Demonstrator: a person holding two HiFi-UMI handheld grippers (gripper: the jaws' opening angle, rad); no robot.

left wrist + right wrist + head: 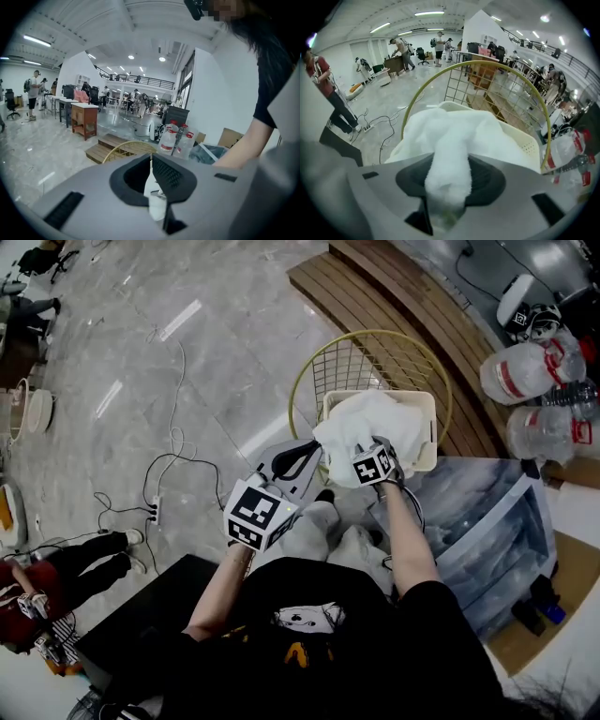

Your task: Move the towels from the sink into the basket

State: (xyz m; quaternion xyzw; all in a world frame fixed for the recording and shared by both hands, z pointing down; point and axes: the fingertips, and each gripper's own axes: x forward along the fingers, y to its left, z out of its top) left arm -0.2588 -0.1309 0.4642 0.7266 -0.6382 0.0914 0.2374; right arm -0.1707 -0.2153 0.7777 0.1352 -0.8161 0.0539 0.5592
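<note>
The right gripper (450, 161) squeezes a soft, fluffy white towel (454, 129) over the cream plastic basket (526, 146). The left gripper (151, 158) is closed, holding nothing.

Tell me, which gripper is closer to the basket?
Right. The right gripper is at the basket's near edge, gripping a white towel. The left gripper sits short of it, nearer the person.

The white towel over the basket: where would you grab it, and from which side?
Grip the thick bunched ridge of the towel, coming from above on the person's side, as the right gripper does now. There the cloth heaps into a roll narrow enough for two jaws; the rest spreads wide and limp over the basket.
</note>
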